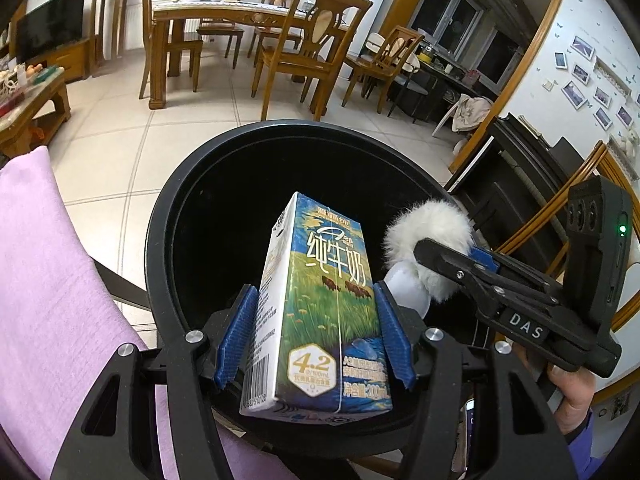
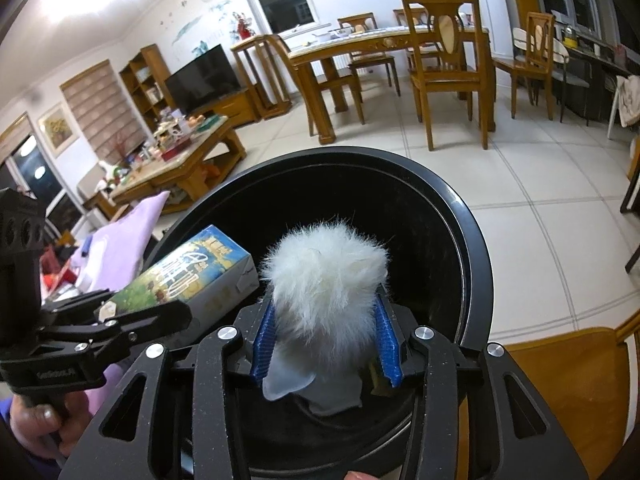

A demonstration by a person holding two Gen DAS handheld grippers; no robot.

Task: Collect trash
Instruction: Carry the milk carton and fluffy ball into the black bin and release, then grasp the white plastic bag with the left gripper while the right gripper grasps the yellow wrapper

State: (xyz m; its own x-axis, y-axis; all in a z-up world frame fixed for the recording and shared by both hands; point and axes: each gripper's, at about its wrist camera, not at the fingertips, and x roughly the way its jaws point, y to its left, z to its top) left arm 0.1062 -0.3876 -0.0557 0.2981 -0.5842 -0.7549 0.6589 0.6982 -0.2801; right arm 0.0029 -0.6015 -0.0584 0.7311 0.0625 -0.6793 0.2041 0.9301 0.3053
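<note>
- Black plastic trash bin fills the middle of both wrist views. Its mouth is round, the inside is dark, and I can't make out any contents.
- I have the left gripper clamped on a milk carton. The blue pads sit flat against its two narrow sides.
- Carton is upright in the jaws, printed face toward the camera, and hangs over the bin's opening just inside the near rim.
- From the right wrist view the same carton juts in from the left over the rim, with the left gripper's fingers under it.
- My right gripper is closed on a white fluffy thing. Both blue pads are buried in the fur on either side.
- A pale smooth part sticks out below the fur, toward the camera. I can't tell what the item is.
- Fluffy thing is also held above the bin's mouth, just beside the carton on its right. I can't tell whether the two touch.
- A hand is visible on the right gripper's handle, and the other hand on the left one.
- Lilac cloth lies left of the bin, right up against it.
- Bin stands on a pale tiled floor.
</note>
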